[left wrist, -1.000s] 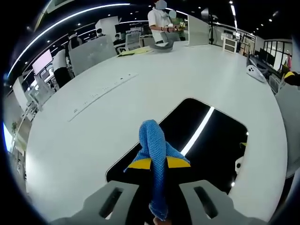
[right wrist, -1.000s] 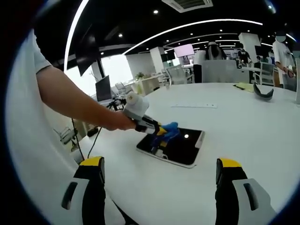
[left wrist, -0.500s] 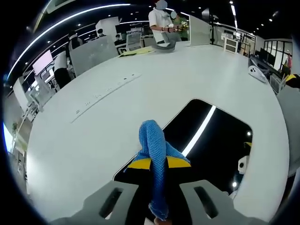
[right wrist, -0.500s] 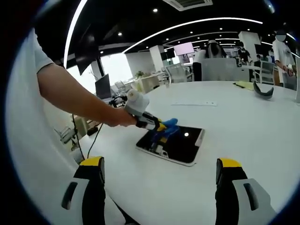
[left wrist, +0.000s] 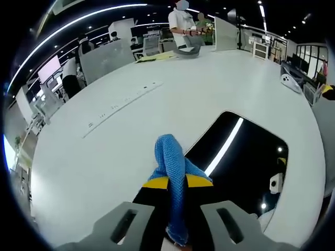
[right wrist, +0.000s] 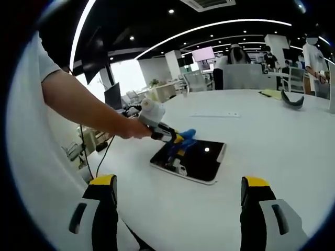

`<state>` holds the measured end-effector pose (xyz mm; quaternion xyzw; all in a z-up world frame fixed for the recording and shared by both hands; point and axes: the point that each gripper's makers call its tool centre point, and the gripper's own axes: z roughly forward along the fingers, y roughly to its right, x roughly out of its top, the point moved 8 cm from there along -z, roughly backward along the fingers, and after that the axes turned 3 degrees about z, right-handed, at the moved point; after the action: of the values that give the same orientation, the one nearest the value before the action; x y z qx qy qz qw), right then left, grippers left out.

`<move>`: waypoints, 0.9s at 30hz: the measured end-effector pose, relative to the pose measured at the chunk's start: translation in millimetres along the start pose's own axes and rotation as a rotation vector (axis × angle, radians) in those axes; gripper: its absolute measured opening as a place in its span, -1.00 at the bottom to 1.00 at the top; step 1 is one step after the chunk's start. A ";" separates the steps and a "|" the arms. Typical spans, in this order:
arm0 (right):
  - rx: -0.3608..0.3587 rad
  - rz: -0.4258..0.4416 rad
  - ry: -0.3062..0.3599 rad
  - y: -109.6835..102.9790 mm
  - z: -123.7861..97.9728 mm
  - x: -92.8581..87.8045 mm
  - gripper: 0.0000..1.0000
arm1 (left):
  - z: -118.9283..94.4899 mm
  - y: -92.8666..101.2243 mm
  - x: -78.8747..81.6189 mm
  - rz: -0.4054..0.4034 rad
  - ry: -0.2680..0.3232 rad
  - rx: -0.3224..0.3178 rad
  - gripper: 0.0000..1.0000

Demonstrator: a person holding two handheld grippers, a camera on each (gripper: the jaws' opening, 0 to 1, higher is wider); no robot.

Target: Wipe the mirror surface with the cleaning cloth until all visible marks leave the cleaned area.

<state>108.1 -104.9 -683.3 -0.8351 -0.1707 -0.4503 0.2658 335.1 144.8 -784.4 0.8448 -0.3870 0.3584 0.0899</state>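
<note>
I am in the middle of the wiping step. My left claw (left wrist: 177, 180) is clenched on the blue cloth (left wrist: 171, 159), which sticks up between its yellow tips. The mirror (left wrist: 246, 162) lies flat on the white table (left wrist: 157, 110), dark and shiny, with a long bright light showing in it. In the left gripper view the cloth sits at the near left edge of the mirror, with most of the glass off to the right.

In the right gripper view I see my left claw (right wrist: 180, 140) from the side, held low over the near end of the mirror (right wrist: 201, 162), with the cloth (right wrist: 187, 135) at its tip. I cannot tell for sure if the cloth is pressing on the glass or just above it. My right claw (right wrist: 178, 209) is released, its two jaws wide apart with nothing between them, and it waits well back from the mirror.

I cannot make out any marks on the glass from here, so I cannot say how clean it is. I think the next move is to push the cloth flat on the glass and slide it across the part not yet reached, out to the far right. I should keep the mirror from sliding on the smooth table.

Against the picture from a second ago, the mirror sits further right in the left gripper view, so my left hand has drawn back toward the mirror's near left edge. The right claw looks the same.
</note>
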 end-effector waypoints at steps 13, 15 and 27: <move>0.005 0.005 -0.012 -1.0 2.3 -1.4 0.97 | 3.3 -12.2 1.0 -0.001 -0.005 0.020 -0.75; 0.002 0.003 -0.013 -0.6 1.4 -1.4 0.97 | 3.0 -19.8 -2.6 -0.107 0.006 0.035 -0.64; 0.006 -0.003 -0.016 -2.7 2.8 -1.8 0.96 | 4.4 -11.0 2.3 -0.006 -0.026 0.039 -0.84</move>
<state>107.6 -101.2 -685.3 -0.8376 -0.1755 -0.4435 0.2665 346.3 149.1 -784.6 0.8523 -0.3784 0.3546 0.0692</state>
